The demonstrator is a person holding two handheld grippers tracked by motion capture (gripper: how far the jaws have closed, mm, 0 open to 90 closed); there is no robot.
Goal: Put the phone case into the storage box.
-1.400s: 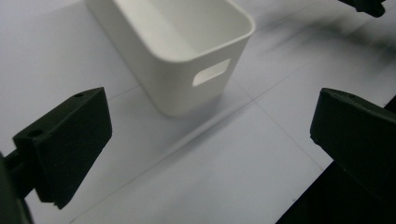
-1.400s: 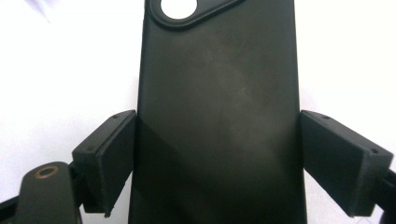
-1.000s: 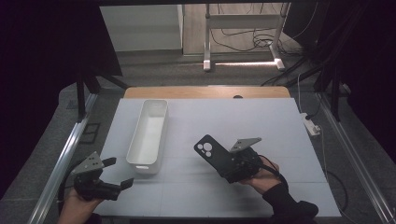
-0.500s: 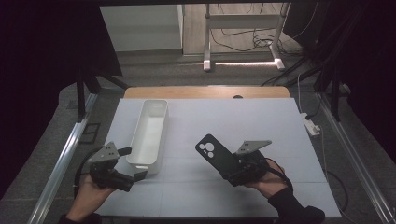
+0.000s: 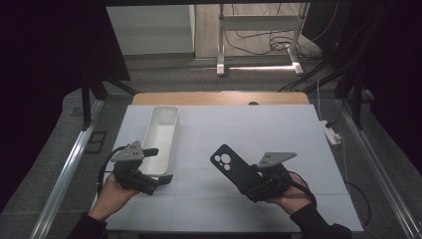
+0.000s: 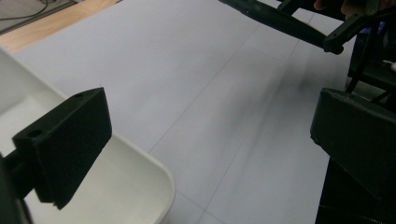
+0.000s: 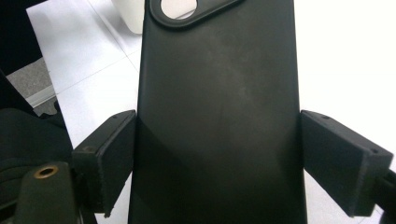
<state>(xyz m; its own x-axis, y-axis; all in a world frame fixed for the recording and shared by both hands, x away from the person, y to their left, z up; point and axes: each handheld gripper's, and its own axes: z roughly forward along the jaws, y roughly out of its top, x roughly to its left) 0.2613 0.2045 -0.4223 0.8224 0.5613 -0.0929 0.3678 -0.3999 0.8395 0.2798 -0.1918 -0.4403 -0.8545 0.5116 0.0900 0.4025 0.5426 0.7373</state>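
Right gripper (image 5: pixel 251 186) pinches the black phone case (image 5: pixel 233 167) across its width, both pads flat on its long edges, the case held clear above the white table (image 5: pixel 278 129), tilted up and away towards the white tray (image 5: pixel 161 137). My left gripper (image 5: pixel 159 167) hangs with jaws spread and nothing between them, one jaw over the tray's near corner. Risk, as I judge it: the case is thin and flexible, so a hard squeeze could bow it and let it slip free; my left jaw could also knock the tray rim. Both forearms enter from the near edge, wrists roughly level.
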